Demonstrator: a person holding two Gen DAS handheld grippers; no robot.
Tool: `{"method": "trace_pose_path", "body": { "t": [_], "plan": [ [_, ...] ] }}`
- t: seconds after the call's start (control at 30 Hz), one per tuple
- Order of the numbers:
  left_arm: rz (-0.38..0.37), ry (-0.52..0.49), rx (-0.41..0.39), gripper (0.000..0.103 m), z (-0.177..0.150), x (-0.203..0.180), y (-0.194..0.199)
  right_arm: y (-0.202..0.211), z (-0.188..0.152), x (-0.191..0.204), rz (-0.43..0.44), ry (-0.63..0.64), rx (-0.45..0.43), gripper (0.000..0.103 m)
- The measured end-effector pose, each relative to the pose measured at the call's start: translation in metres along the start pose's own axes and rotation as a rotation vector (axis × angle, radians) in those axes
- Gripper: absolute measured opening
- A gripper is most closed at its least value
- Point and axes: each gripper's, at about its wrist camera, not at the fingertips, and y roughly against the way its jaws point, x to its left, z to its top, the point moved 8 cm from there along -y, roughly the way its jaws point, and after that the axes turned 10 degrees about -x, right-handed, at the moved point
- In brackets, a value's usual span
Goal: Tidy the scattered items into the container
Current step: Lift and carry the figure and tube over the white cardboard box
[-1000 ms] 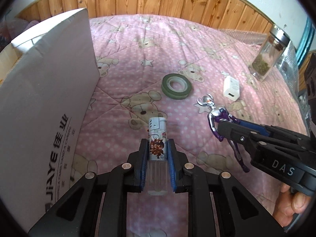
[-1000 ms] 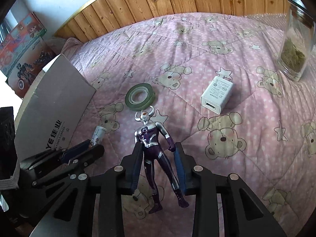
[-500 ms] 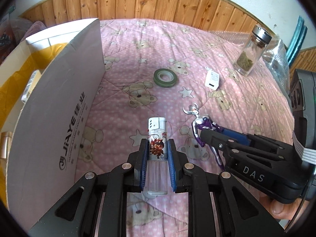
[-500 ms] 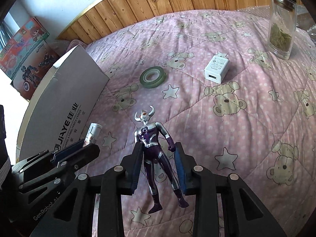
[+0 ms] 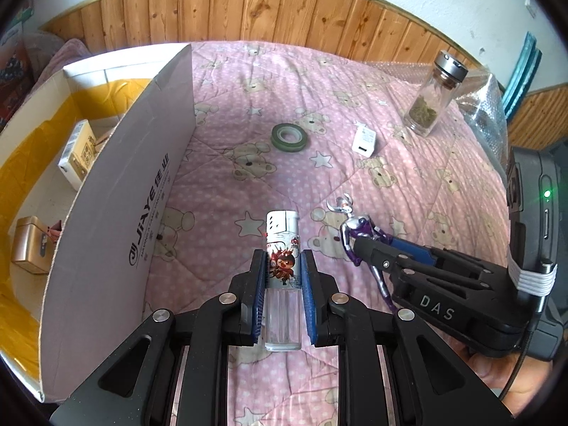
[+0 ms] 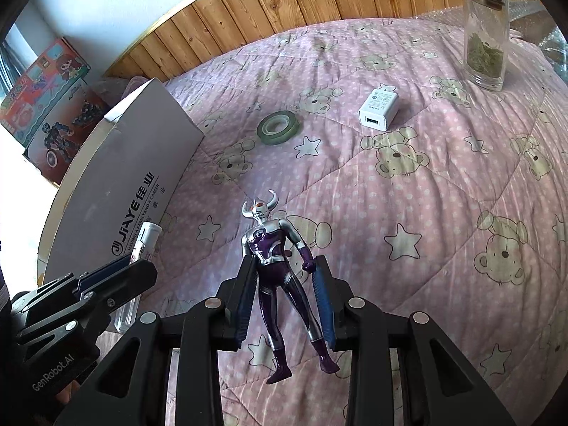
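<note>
Left gripper point(image 5: 283, 273) squeezed tight on a lighter point(image 5: 283, 248), with the box point(image 5: 117, 195) just to its left. Right gripper point(image 6: 285, 296) squeezed on a toy figure point(image 6: 275, 259), tape roll point(image 6: 277, 127) and charger point(image 6: 378, 110) far ahead on the bed point(image 6: 443, 195).

We see a quilted cloth bedspread point(image 5: 408, 184), soft and matt, below glossy varnished wood panelling point(image 5: 284, 10). The cardboard box point(image 5: 117, 213) looks smooth and matt. The lighter point(image 5: 283, 248) is clear glossy plastic, the toy figure point(image 6: 273, 259) shiny metallic-painted plastic, the jar point(image 6: 486, 35) clear glass with a brushed metal lid.
</note>
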Motion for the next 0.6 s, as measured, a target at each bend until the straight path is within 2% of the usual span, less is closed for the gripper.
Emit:
{"method": "trace_pose_path", "body": {
  "t": [0.6],
  "plan": [
    [-0.063, 0.029, -0.052, 0.019, 0.0, -0.002, 0.05, 0.025, -0.043, 0.011, 0.01, -0.001, -0.006, 0.033]
  ]
}}
